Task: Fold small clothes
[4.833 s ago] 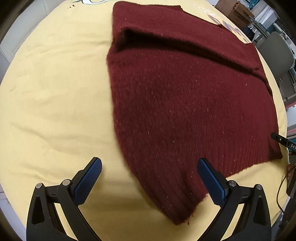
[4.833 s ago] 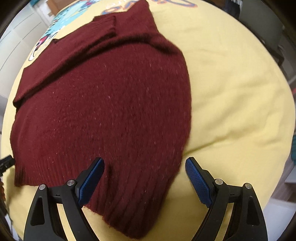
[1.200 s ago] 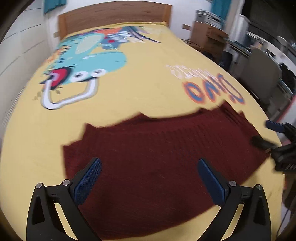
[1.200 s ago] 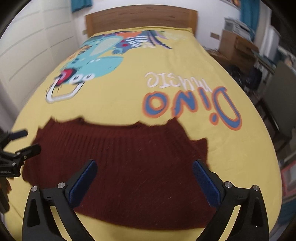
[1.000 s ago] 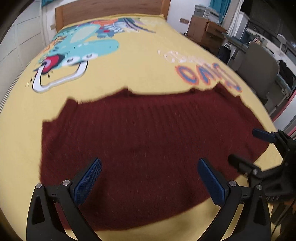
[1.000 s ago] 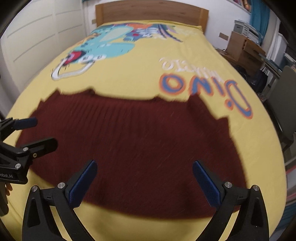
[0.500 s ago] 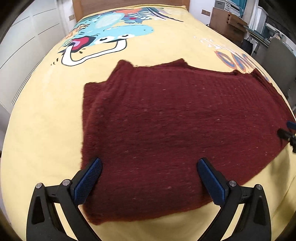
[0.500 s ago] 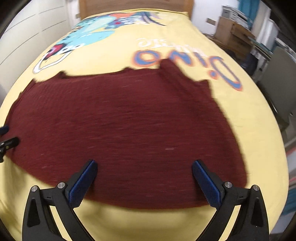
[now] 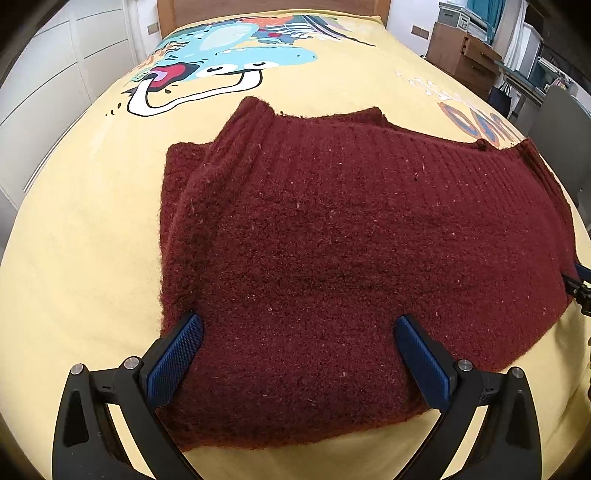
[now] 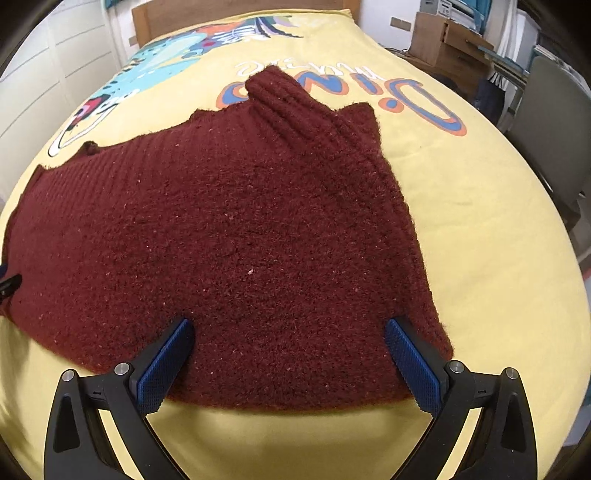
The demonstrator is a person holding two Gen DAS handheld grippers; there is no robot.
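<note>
- Two grippers, left [image 9: 297,356] and right [image 10: 291,360], both spread wide, gripping nothing, poised over the near hem.
- Sweater [image 9: 351,266] lies folded on the yellow bedspread [image 9: 81,236].

A yellow bedspread [image 9: 85,229] printed with a cartoon dinosaur [image 9: 229,55] and blue-orange lettering [image 10: 424,99]. Behind it, a wooden headboard [image 9: 273,9], white wardrobe doors [image 9: 48,81], a wooden cabinet [image 9: 461,59] and a grey chair [image 10: 550,110].

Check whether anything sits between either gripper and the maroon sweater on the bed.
Nothing visible does. The left gripper and right gripper both hang open directly over the sweater, which lies alone on the yellow bedspread.
</note>
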